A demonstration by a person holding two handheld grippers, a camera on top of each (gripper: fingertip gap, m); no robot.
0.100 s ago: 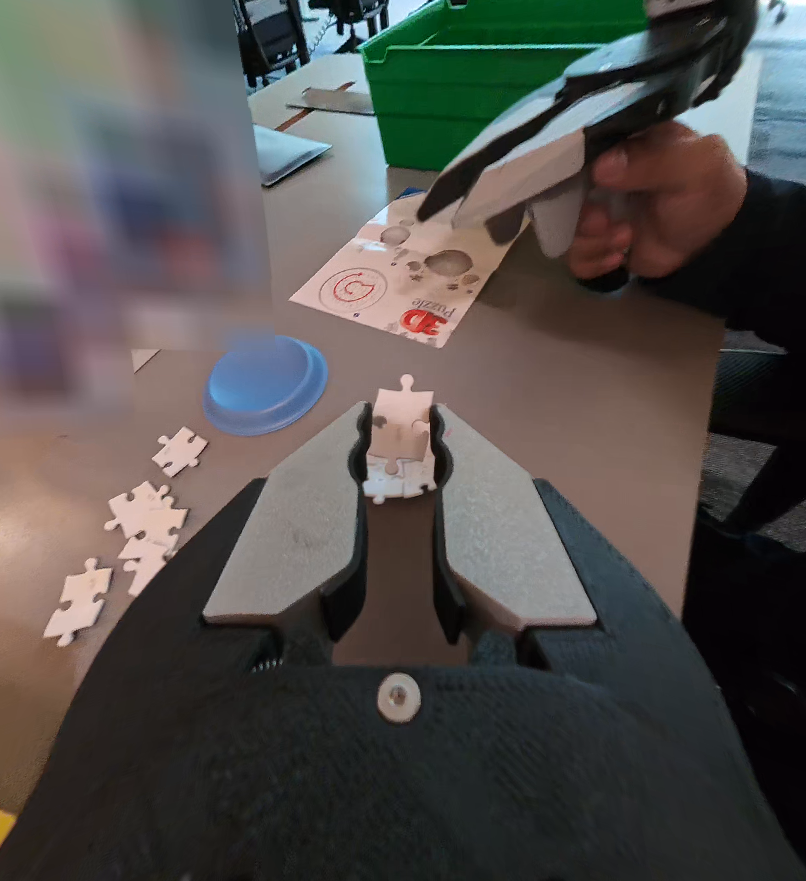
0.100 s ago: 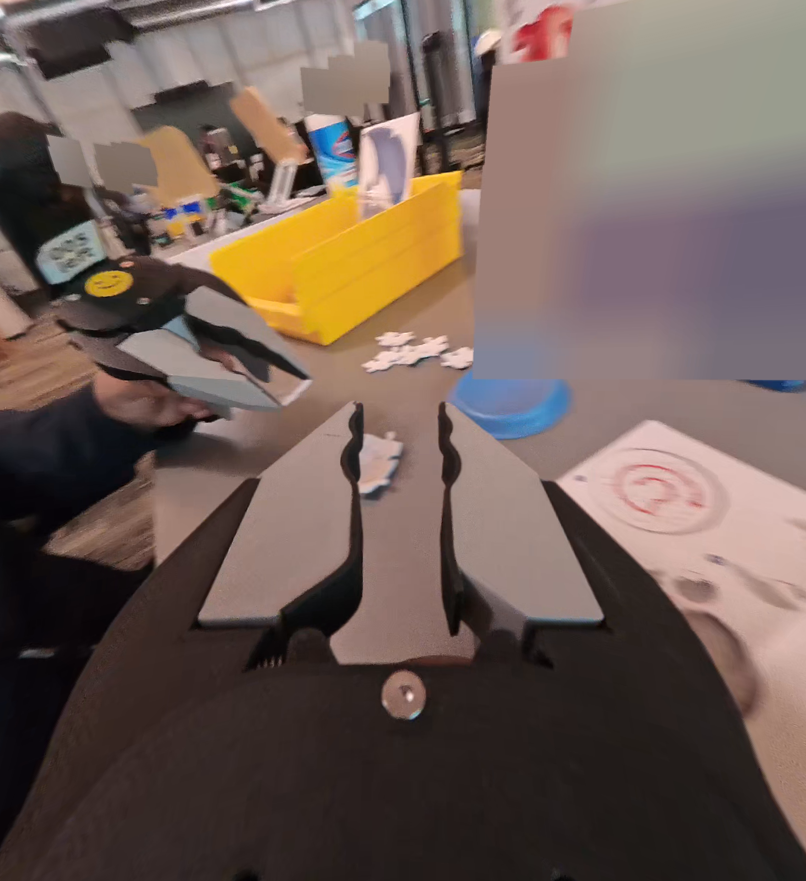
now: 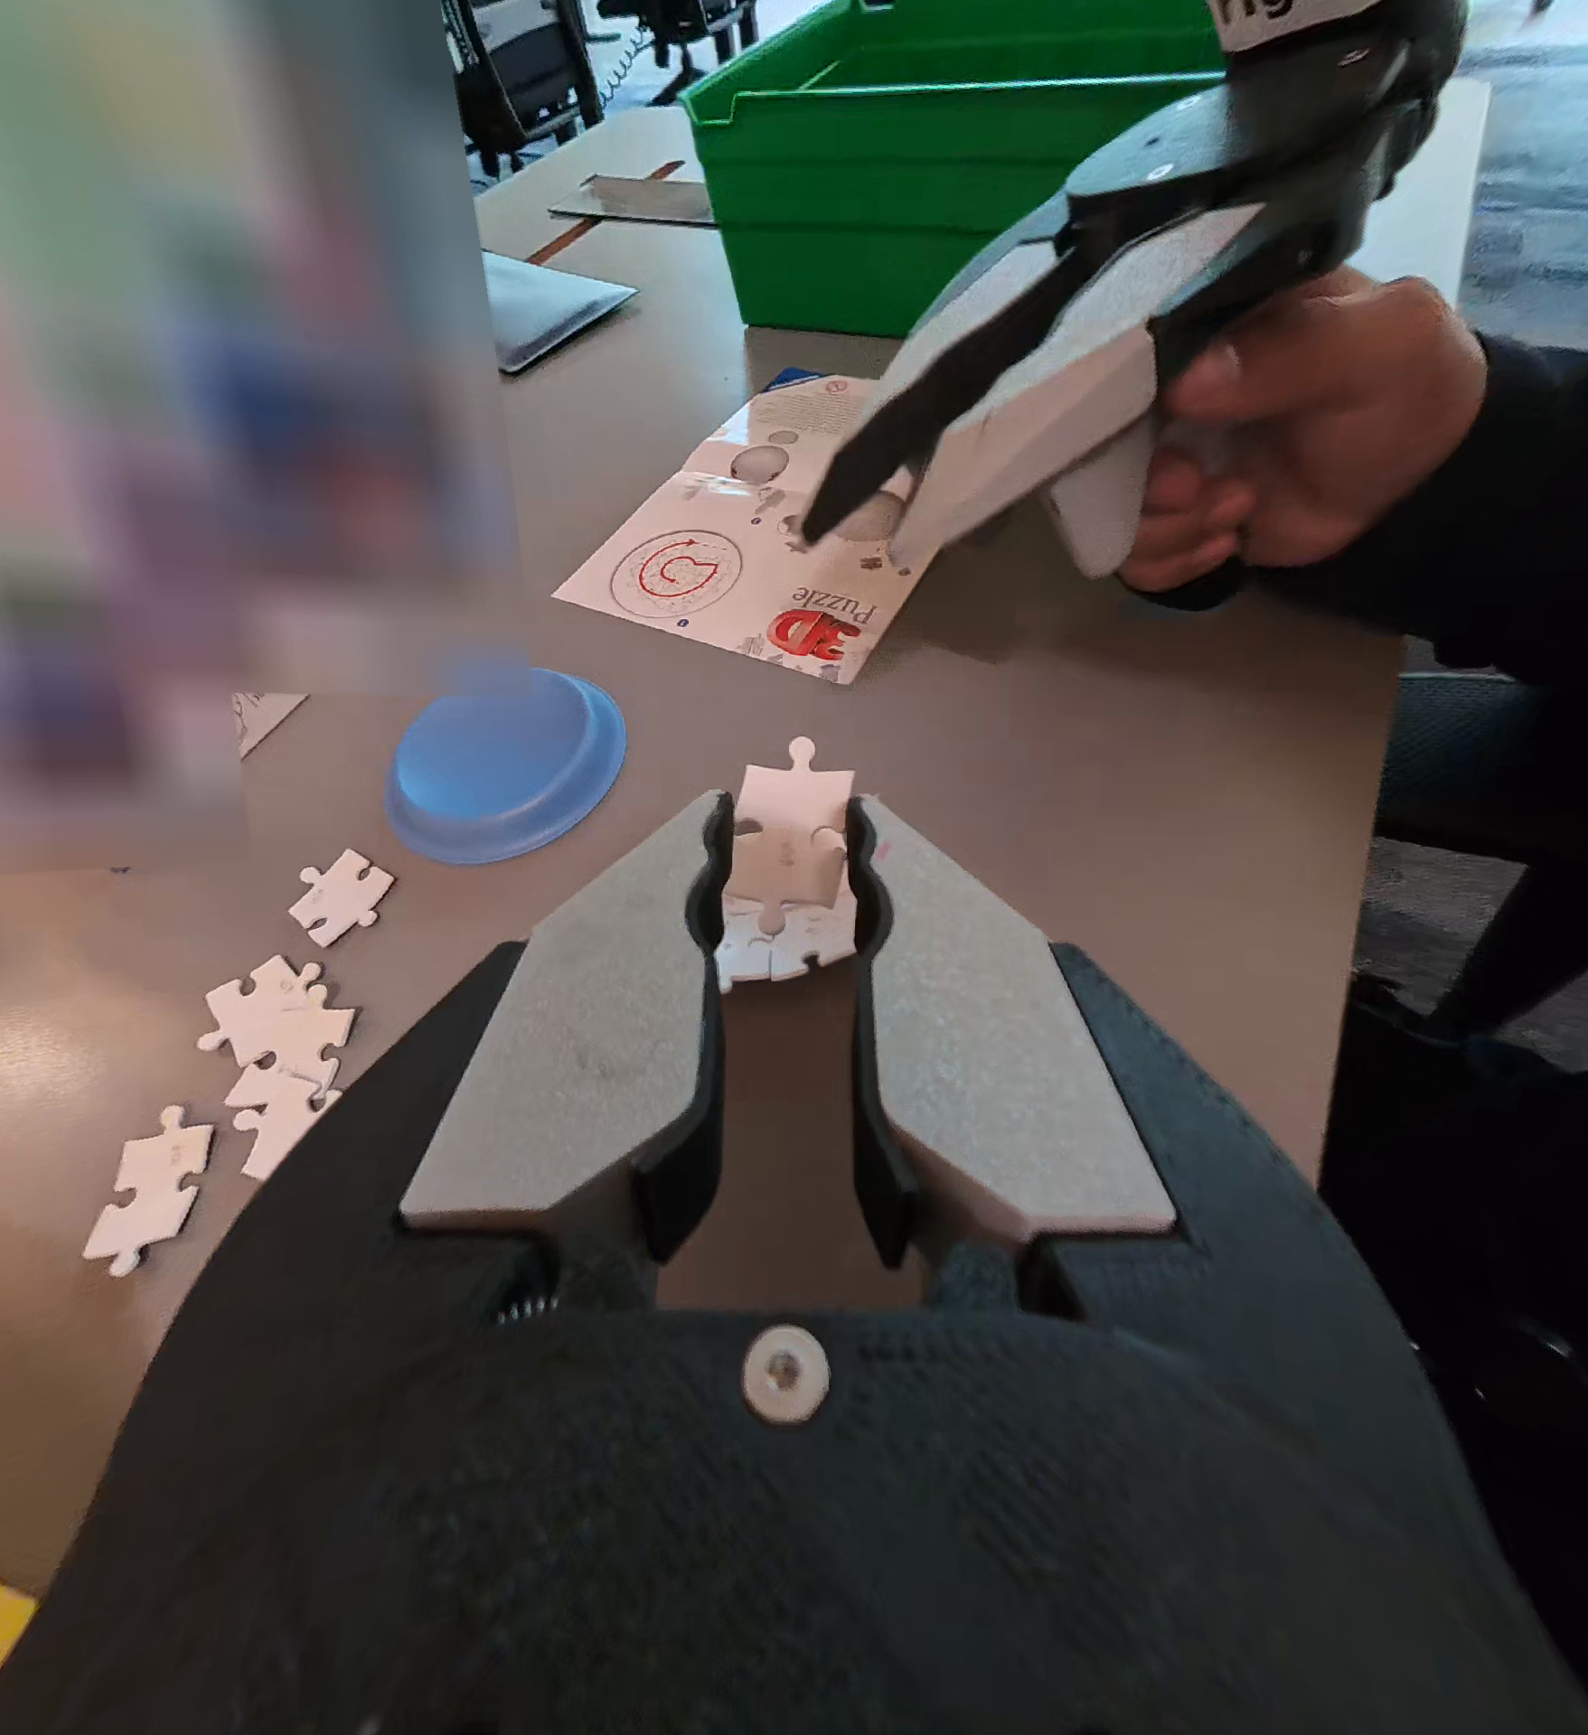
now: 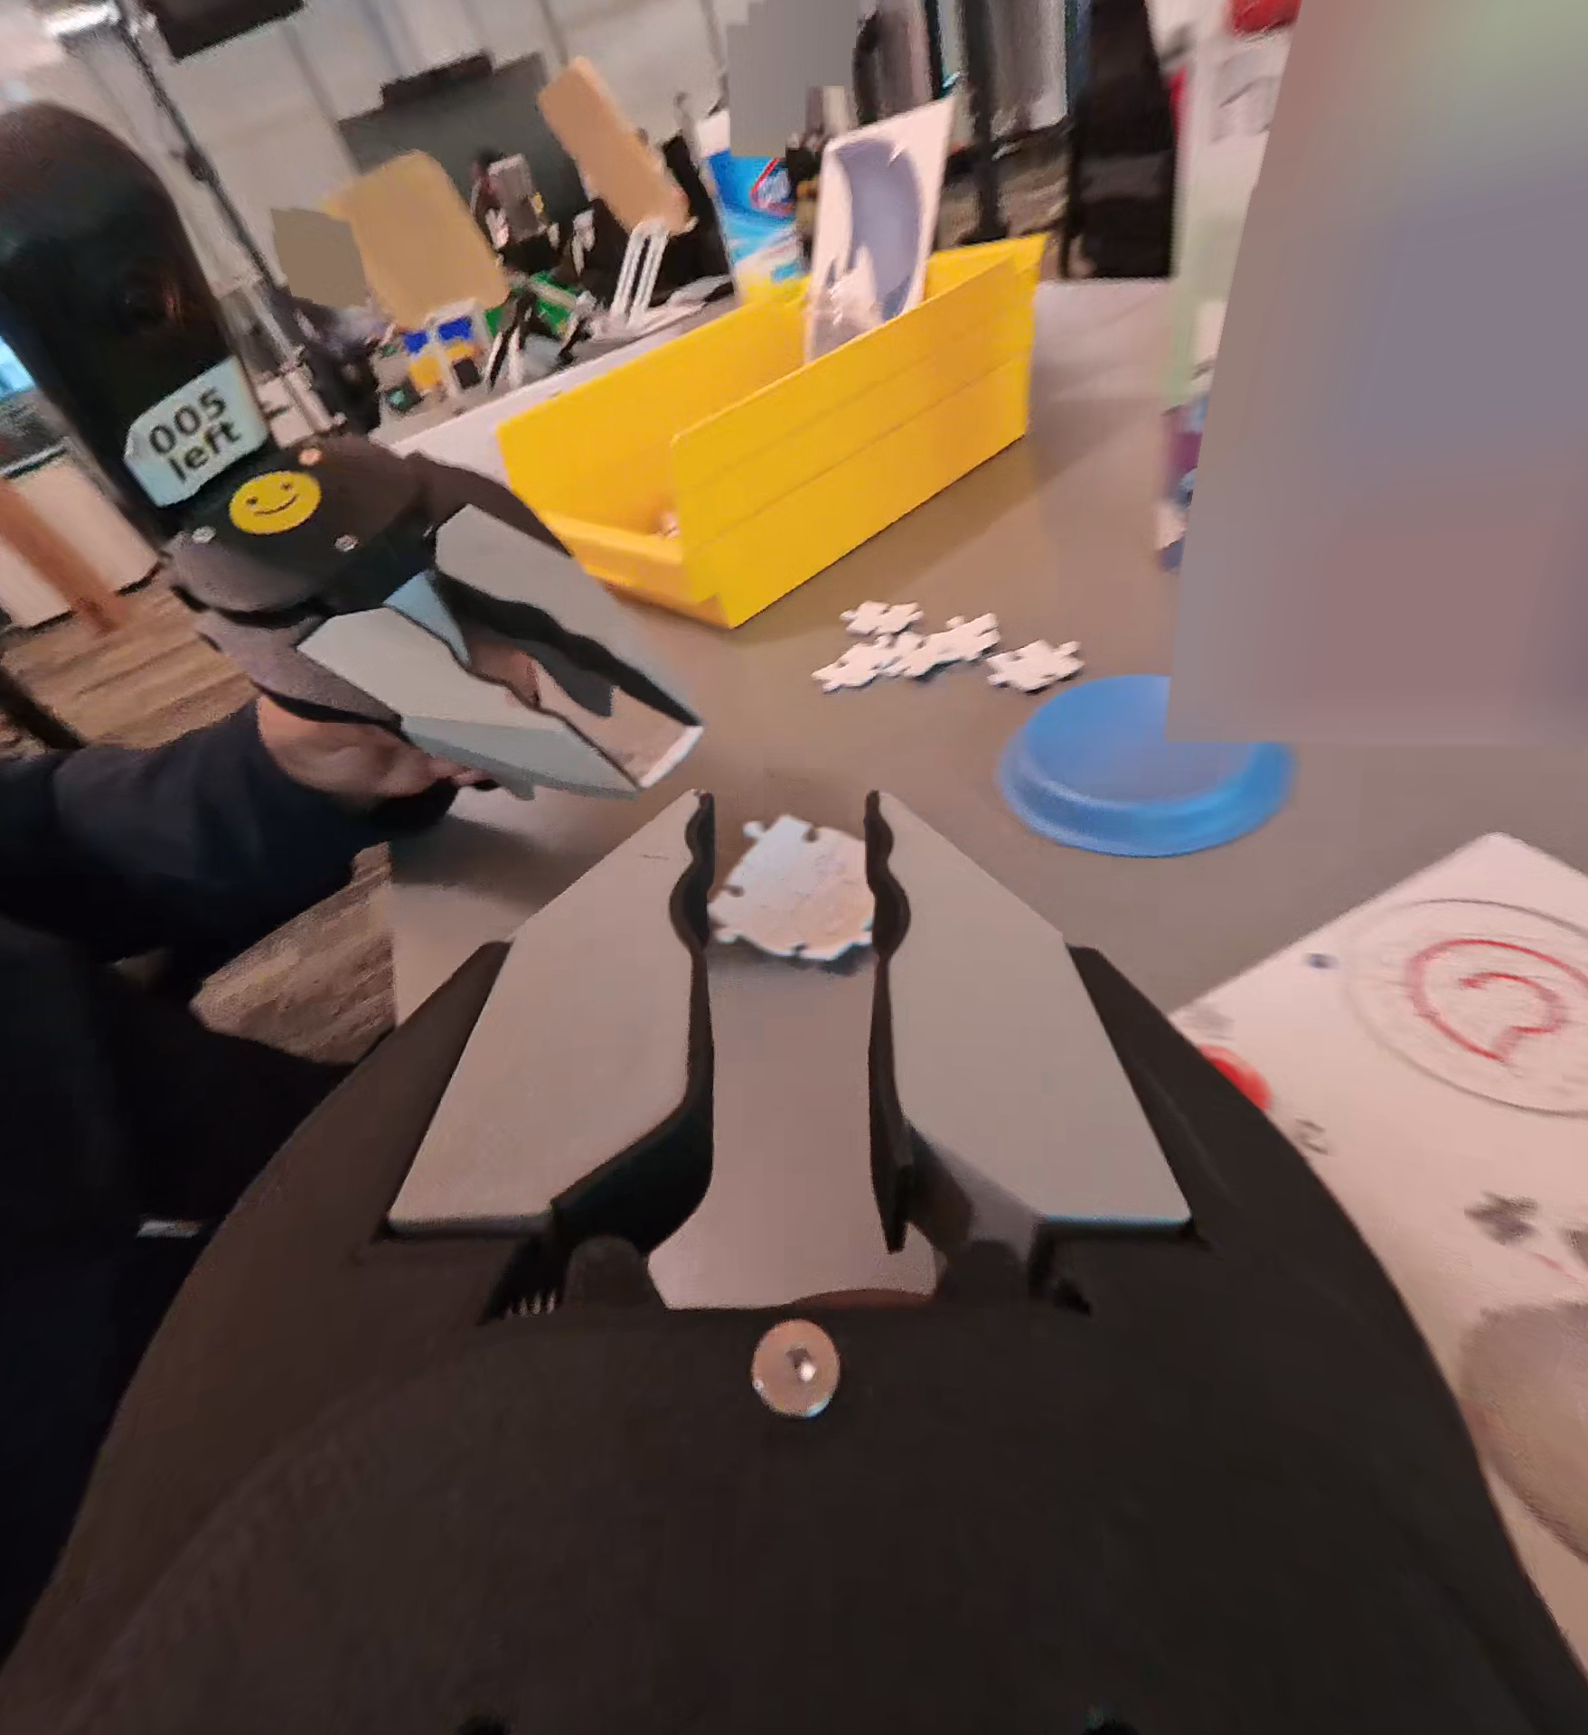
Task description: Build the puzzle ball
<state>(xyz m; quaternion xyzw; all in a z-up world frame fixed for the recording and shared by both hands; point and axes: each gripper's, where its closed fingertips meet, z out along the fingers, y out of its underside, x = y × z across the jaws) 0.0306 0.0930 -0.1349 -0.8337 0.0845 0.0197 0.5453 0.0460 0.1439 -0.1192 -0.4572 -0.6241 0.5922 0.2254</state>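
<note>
My left gripper (image 3: 790,809) is shut on a white puzzle piece (image 3: 794,850) and holds it upright, just above a small joined cluster of white pieces (image 3: 771,950) lying on the brown table (image 3: 1100,845). In the right wrist view the left gripper (image 4: 668,746) hovers at the left, close to the cluster (image 4: 799,892). My right gripper (image 4: 785,812) is open and empty, and the cluster shows between its fingertips, on the table beyond them. In the left wrist view the right gripper (image 3: 855,535) hangs in the air over the instruction sheet (image 3: 724,582).
A blue dome stand (image 3: 503,770) sits left of the cluster, with several loose white pieces (image 3: 273,1023) beside it. A green bin (image 3: 912,160) stands at the back. A yellow bin (image 4: 771,469) lies beyond the loose pieces (image 4: 940,648). The table edge runs close on the person's side. Spacing between my two grippers at the tips: around 6 cm.
The right gripper has dropped a little and moved toward the cluster, which now sits centred between its fingers. The left gripper still holds its piece in place.
</note>
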